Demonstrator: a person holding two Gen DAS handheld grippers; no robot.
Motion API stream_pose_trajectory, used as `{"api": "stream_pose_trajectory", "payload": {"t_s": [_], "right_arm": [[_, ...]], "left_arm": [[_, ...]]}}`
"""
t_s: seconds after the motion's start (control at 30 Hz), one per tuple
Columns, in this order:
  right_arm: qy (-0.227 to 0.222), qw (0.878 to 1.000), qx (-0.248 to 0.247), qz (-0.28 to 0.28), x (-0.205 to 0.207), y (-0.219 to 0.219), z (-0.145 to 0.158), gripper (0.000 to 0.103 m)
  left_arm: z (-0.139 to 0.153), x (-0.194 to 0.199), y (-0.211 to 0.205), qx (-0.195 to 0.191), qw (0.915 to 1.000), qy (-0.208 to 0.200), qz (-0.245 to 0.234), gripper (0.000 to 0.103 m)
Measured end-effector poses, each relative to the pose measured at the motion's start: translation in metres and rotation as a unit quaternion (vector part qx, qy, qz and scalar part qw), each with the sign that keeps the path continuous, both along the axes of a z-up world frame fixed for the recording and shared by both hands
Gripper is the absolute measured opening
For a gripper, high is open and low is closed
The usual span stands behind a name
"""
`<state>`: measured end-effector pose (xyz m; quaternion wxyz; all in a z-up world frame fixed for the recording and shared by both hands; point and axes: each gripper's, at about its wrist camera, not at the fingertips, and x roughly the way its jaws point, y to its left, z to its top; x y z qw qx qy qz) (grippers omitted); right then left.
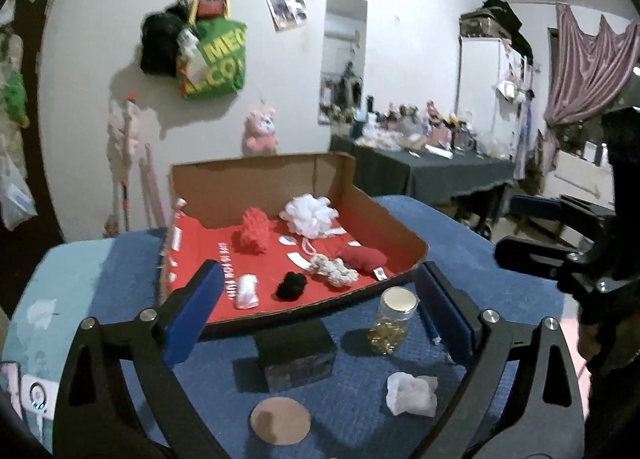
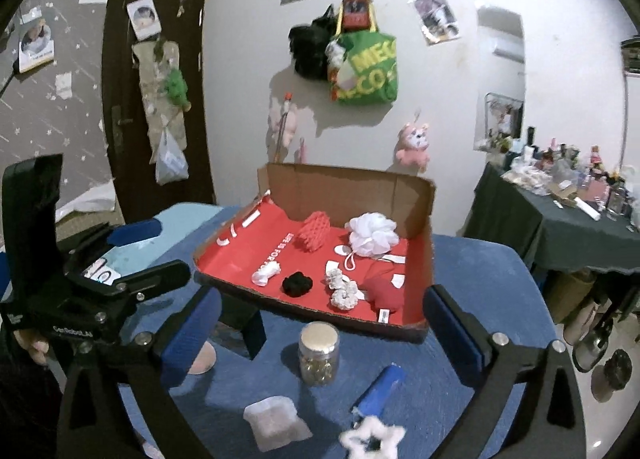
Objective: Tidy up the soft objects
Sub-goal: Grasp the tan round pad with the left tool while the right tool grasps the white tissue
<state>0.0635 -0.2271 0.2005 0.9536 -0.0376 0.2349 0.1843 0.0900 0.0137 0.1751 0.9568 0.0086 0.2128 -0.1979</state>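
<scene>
blue textured cloth covers the table (image 2: 480, 271), with a red-lined cardboard tray (image 2: 430, 227) holding seven soft things: red sponge, white loofah (image 2: 372, 233), red pouch, two scrunchies, white roll, knit piece. one white fluffy scrunchie (image 2: 372, 439) lies outside; light, squashy, best pinched across its ring. left gripper (image 1: 320, 307) and right gripper (image 2: 324, 323) both gape, empty.

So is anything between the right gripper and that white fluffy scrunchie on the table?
No. The white scrunchie lies on the blue cloth just below the open right gripper; the jar and blue tube sit farther back.
</scene>
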Motion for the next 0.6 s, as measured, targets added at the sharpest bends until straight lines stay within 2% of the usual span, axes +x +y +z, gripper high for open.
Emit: {"api": "stream_pose_trajectory", "payload": {"t_s": [0.17,0.27,0.47,0.6], "right_arm": [[-0.027,0.999,0.010,-0.033,-0.030,-0.003,-0.009,0.103],[-0.041,0.998,0.007,-0.050,-0.045,-0.001,-0.020,0.103],[-0.050,0.997,0.024,-0.061,-0.064,0.002,-0.049,0.103],[-0.043,0.997,0.015,-0.067,-0.066,0.008,-0.073,0.103]], "left_arm": [[-0.003,-0.037,0.007,-0.007,0.9988,-0.041,0.027,0.102],[-0.012,-0.052,0.010,-0.016,0.9981,-0.045,0.038,0.102],[-0.033,-0.077,0.008,0.001,0.9967,-0.057,0.057,0.102],[-0.051,-0.083,0.009,-0.010,0.9974,-0.040,0.059,0.102]]}}
